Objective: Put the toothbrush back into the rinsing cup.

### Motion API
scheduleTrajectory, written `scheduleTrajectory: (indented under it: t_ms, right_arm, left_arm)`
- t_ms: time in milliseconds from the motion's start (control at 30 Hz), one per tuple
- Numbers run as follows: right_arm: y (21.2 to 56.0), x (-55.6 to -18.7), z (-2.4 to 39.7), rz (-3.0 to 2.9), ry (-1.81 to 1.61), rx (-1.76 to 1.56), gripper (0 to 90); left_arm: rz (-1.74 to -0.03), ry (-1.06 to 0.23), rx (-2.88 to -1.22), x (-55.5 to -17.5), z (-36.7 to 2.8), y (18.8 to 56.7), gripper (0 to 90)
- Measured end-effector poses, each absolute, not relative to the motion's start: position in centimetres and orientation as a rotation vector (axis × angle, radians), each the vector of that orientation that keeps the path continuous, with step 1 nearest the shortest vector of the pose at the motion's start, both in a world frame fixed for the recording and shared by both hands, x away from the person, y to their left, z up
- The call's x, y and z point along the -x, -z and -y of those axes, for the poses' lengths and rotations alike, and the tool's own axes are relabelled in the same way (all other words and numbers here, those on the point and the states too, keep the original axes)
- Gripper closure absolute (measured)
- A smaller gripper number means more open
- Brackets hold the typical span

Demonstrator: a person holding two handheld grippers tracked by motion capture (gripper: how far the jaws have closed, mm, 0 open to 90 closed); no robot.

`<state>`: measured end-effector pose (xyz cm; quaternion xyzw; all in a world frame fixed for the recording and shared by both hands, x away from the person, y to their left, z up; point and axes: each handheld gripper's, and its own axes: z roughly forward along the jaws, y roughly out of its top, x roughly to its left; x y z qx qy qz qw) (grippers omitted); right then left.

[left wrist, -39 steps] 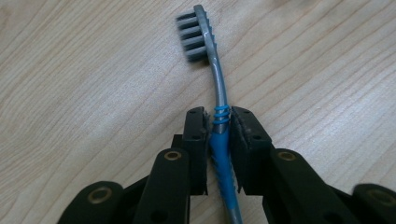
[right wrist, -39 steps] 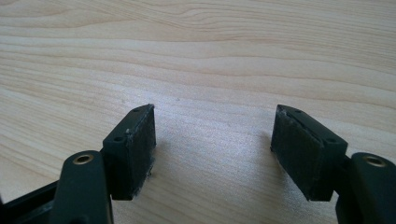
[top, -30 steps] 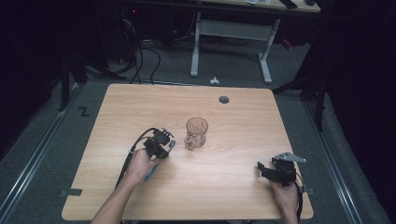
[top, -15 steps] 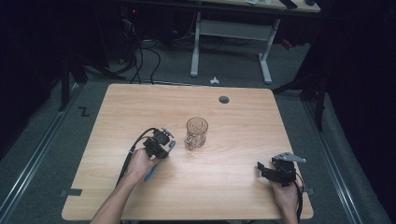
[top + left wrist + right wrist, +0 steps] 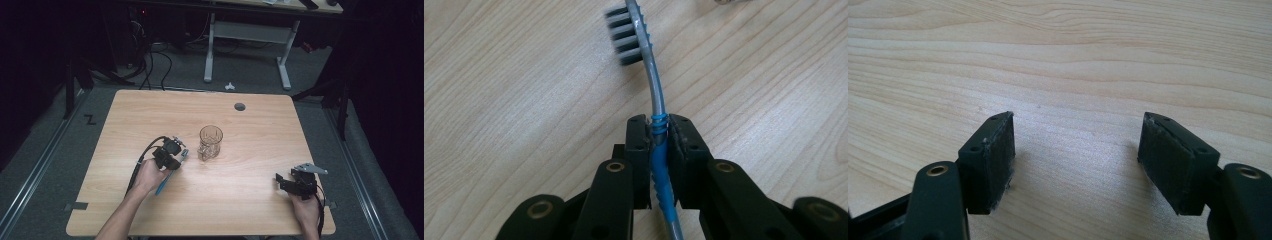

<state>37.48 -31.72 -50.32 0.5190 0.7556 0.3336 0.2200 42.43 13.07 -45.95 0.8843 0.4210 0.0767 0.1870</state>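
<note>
Wooden tabletop [image 5: 250,200] across the middle of the high view, unchanged from a second ago. Clear glass mug [image 5: 210,142] upright near the centre of that frame, same spot as before, handle toward the lower left. Left hand-held gripper [image 5: 172,156] left of centre, just beside the mug but apart from it, in the same place as in the earlier frames. Right hand-held gripper [image 5: 290,182] at the lower right, near the tabletop's front edge, likewise not shifted. Blue and grey toothbrush [image 5: 170,172] slanting from the left hand-held gripper down toward the lower left, head end toward the mug.

Seen from the left gripper view: jaws clamped tight on the toothbrush [image 5: 659,145] at its blue ribbed neck, bristle head at the top centre, over bare wood. Seen from the right gripper view: right hand-held gripper [image 5: 1075,162] with jaws wide apart, nothing between them, wood grain below.
</note>
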Motion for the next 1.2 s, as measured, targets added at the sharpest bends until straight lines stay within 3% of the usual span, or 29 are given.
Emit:
scheduleTrajectory:
  t_ms: [1200]
  right_arm:
    - [50.3, -37.5, 31.7, -2.085, -0.930, -1.444, 31.5]
  left_arm:
    - [-1.094, -0.307, -2.403, -41.1, -12.7, 41.0, 80.3]
